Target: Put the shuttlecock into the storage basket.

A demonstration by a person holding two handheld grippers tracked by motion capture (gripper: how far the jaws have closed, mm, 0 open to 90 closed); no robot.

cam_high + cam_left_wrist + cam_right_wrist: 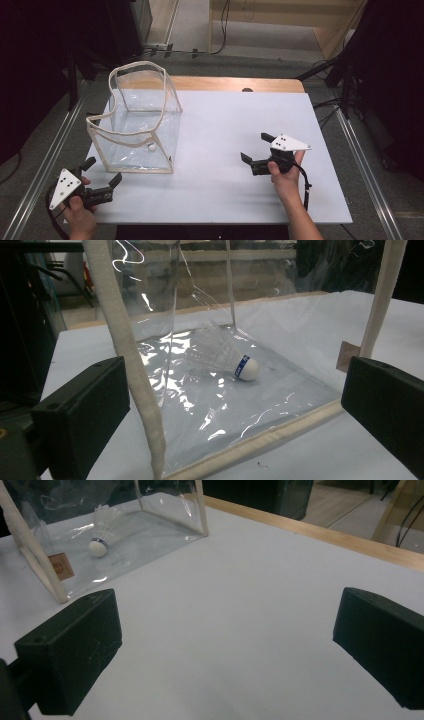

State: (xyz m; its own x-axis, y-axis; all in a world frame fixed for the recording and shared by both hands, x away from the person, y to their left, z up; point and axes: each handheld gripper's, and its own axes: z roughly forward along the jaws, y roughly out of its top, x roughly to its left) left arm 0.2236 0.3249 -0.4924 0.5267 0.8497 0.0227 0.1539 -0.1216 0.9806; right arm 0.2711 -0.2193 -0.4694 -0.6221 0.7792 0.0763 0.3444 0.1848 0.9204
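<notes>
Though both wide-jawed, left gripper [104, 176] beside clear bag [137, 122], right gripper [254, 149] apart.

White table, one clear bag on it

The table [225, 130] fills the middle of the high view, its white top edged by a bare wooden strip along the far side. At centre left stands a clear plastic bag [137, 122] with cream trim, mouth open upward, resting directly on the white surface.
</notes>
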